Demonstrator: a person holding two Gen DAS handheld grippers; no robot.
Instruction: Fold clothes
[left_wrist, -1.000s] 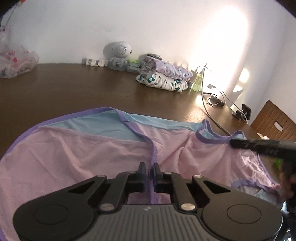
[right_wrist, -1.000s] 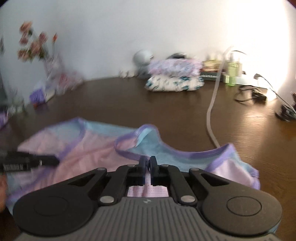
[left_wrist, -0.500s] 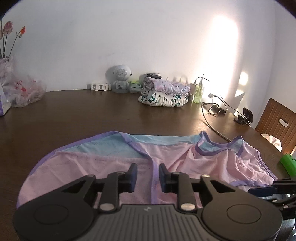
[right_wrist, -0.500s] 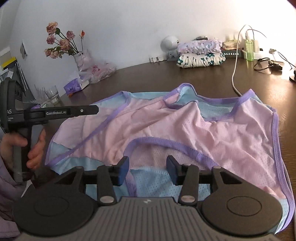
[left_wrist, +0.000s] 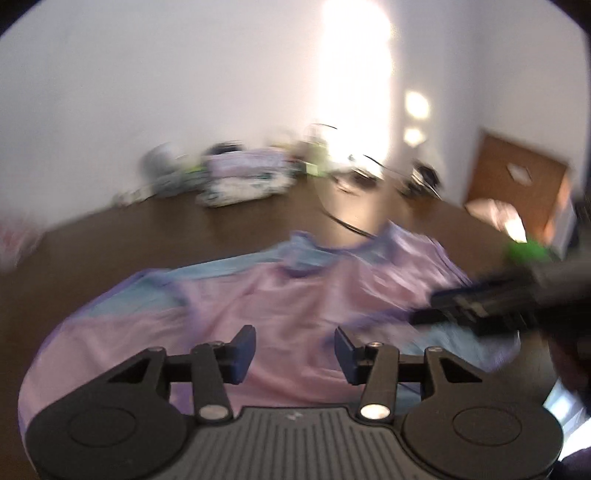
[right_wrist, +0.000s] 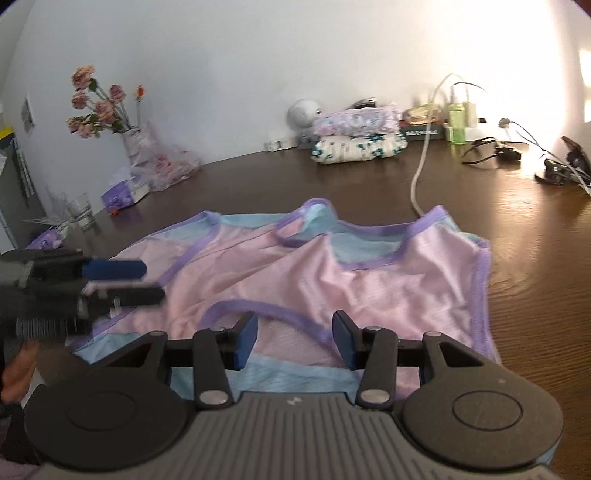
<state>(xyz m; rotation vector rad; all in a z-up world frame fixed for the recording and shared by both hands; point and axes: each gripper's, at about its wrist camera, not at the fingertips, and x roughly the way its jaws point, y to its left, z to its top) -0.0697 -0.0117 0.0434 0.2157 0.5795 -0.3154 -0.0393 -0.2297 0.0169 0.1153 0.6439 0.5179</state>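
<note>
Garment lies half-folded on the tabletop, left gripper and right gripper both wide and empty; slippery mesh could slide apart when regrasped.

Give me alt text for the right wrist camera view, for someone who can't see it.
An open right gripper hovers over a pink and blue garment with purple trim spread on a dark wooden table, holding nothing. The open left gripper reaches in from the left; folded clothes and a vase of flowers sit by the back wall.
</note>
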